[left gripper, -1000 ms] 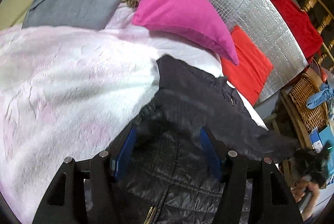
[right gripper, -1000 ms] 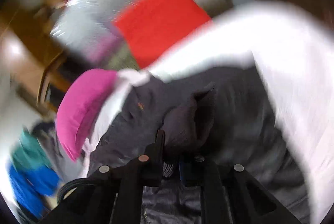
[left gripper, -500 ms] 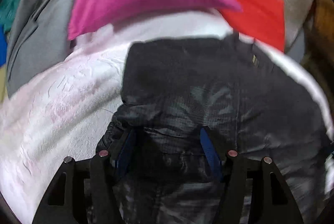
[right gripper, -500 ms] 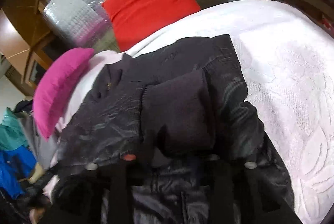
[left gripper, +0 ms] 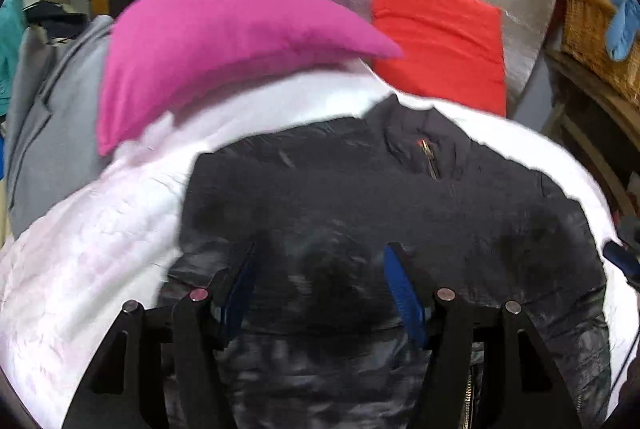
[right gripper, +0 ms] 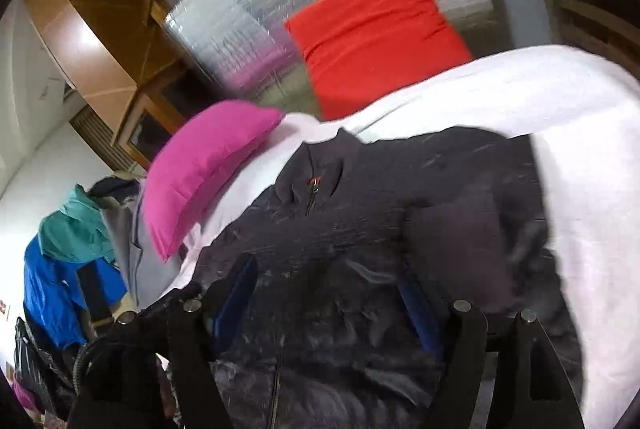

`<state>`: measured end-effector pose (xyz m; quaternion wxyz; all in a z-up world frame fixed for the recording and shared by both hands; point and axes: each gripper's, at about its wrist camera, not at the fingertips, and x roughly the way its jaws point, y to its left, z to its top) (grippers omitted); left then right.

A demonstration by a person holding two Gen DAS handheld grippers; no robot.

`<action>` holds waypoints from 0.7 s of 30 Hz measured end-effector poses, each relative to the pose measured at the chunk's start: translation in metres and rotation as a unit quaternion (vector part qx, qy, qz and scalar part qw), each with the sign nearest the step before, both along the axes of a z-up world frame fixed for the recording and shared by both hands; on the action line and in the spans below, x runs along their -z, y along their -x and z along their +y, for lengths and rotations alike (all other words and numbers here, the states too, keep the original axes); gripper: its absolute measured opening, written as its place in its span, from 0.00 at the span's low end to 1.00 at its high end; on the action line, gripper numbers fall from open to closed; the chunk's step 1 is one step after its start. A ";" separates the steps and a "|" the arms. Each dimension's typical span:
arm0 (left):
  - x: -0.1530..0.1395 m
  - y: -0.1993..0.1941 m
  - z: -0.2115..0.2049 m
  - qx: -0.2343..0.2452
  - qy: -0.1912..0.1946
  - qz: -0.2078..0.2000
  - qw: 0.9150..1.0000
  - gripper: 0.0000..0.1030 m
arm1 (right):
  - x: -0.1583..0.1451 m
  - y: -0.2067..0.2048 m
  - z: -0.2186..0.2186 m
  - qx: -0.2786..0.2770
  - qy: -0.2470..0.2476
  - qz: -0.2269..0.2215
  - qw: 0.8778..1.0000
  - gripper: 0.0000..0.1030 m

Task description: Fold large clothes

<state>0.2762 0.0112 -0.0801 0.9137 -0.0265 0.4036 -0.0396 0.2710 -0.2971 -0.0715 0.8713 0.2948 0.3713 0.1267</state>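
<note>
A black quilted jacket [left gripper: 360, 197] lies front-up on the white bedspread [left gripper: 80, 249], collar toward the pink pillow [left gripper: 224, 41] and red cushion [right gripper: 376, 33]. The left gripper [left gripper: 320, 281] hovers over it, jaws apart and empty. The right gripper [right gripper: 328, 293] is opening — a folded sleeve [right gripper: 456, 249] lies just beyond, unpinched.

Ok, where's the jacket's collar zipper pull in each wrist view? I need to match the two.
Left wrist: zipper pull sits right of centre, at the black jacket's far edge.
Right wrist: zipper pull sits centre-left, just right of the pink pillow's tip.
Shared landmark: pink pillow, left of the collar in both.
</note>
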 end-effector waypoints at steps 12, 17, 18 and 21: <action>0.030 -0.011 -0.010 0.016 -0.029 0.036 0.999 0.67 | 0.039 -0.024 0.036 -0.028 0.144 0.079 0.986 0.73; -0.004 0.006 0.050 -0.043 0.026 -0.023 0.999 0.67 | 0.006 -0.011 0.025 -0.016 0.126 0.017 0.992 0.73; -0.002 0.007 0.063 -0.054 0.043 -0.019 0.997 0.67 | 0.005 -0.011 0.026 -0.019 0.124 0.014 0.992 0.73; 0.019 -0.002 0.092 -0.095 0.054 0.028 0.994 0.67 | 0.019 -0.020 0.035 -0.031 0.137 0.037 0.989 0.73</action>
